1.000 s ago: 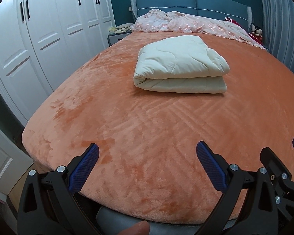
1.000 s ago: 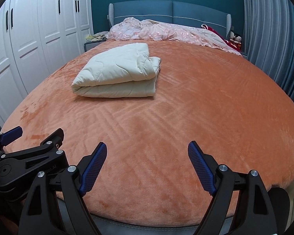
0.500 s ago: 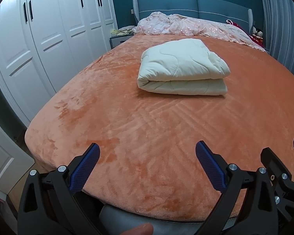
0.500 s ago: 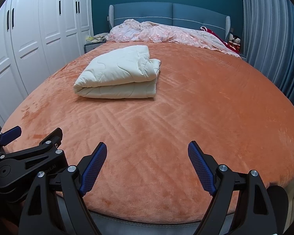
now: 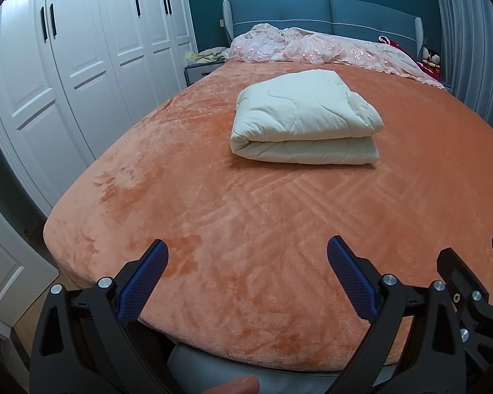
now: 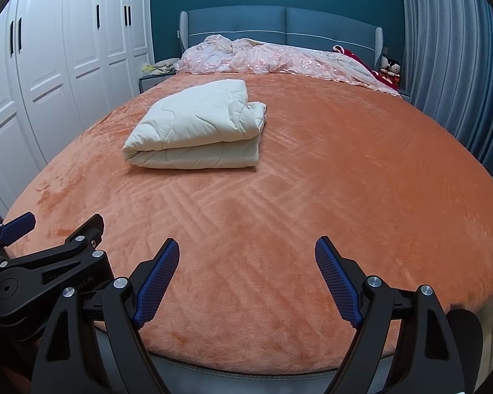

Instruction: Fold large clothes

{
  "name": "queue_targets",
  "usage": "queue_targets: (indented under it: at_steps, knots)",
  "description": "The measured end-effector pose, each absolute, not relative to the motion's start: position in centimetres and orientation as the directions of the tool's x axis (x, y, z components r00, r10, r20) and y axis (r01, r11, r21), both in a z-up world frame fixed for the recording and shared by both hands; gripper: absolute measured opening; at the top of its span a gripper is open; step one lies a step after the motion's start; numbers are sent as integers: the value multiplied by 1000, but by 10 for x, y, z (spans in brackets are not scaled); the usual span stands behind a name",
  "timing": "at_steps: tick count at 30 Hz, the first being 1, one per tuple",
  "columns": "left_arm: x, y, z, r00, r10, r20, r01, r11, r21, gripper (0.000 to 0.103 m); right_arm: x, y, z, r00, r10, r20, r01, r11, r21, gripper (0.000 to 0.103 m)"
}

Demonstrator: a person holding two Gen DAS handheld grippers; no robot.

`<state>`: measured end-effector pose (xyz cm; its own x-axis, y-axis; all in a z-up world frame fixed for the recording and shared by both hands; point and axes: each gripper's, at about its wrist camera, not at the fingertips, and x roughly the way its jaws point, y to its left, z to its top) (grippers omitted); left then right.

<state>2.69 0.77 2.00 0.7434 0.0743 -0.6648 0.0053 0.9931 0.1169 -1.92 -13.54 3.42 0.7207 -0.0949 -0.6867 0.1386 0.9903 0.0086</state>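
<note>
A cream quilted blanket [image 5: 307, 121] lies folded into a thick rectangle on the orange plush bed cover [image 5: 246, 213], well beyond both grippers; it also shows in the right wrist view as the folded blanket [image 6: 200, 134]. My left gripper [image 5: 246, 272] hangs open over the foot of the bed with nothing between its blue pads. My right gripper [image 6: 246, 275] stands open the same way, empty. Each gripper's black frame shows at the edge of the other's view. A fingertip [image 5: 233, 385] shows at the bottom of the left wrist view.
White wardrobe doors [image 5: 65, 75] run along the left, close to the bed's edge. A crumpled pink cover [image 6: 279, 60] lies along the blue headboard [image 6: 279, 23]. Grey curtains [image 6: 453, 65] hang on the right. A nightstand [image 5: 200, 69] stands at the far left.
The left wrist view has shifted slightly, so the folded blanket sits a little lower and further right in it. Both grippers stay open and empty.
</note>
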Motion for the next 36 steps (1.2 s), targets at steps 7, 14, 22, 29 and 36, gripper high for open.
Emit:
queue_targets:
  at_steps: [7, 14, 22, 29, 36]
  knots:
    - [27, 8, 20, 744, 74, -664, 5, 993, 116, 95, -20, -135, 35, 721, -97, -687, 142, 990, 8, 83]
    - [27, 8, 20, 745, 73, -663, 6, 993, 116, 93, -20, -137, 35, 720, -96, -687, 141, 990, 10, 83]
    - [26, 8, 21, 746, 74, -662, 5, 993, 116, 93, -20, -138, 35, 720, -95, -687, 141, 990, 11, 83]
    - [26, 6, 20, 745, 75, -663, 10, 992, 124, 89, -21, -136, 35, 719, -99, -688, 140, 990, 4, 83]
    - [27, 5, 20, 743, 61, -666, 18, 994, 111, 86, -22, -132, 35, 720, -101, -687, 141, 990, 1, 83]
